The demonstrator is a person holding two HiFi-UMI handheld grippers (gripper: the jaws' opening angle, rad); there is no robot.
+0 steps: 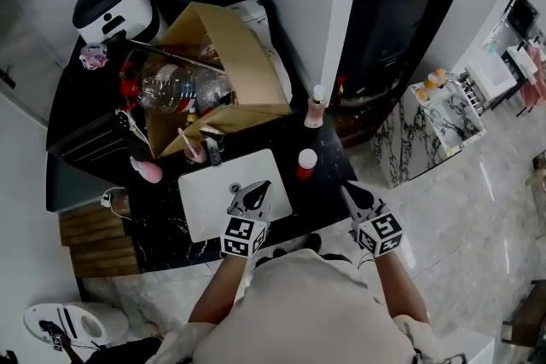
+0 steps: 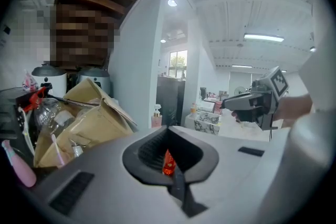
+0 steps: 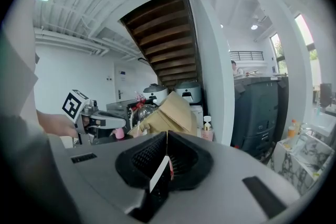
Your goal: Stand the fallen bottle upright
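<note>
A small red bottle [image 1: 306, 163] with a white cap stands upright on the black counter [image 1: 328, 183], just right of a white board [image 1: 209, 196]. My left gripper [image 1: 258, 188] hovers over the board's right part, a little left of the bottle, jaws shut and empty. In the left gripper view a red sliver of the bottle [image 2: 168, 163] shows beyond the closed left gripper [image 2: 169, 150]. My right gripper [image 1: 349, 188] hangs to the bottle's right near the counter's front edge. Its jaws meet in a seam in the right gripper view [image 3: 167, 157], with nothing held.
An open cardboard box [image 1: 230, 55] with clear plastic bottles [image 1: 175, 85] lies behind the board. A pale pink pump bottle [image 1: 316, 108] stands by the white column [image 1: 333, 13]. A pink item [image 1: 147, 170] lies at left. Two rice cookers [image 1: 115, 6] stand at the back.
</note>
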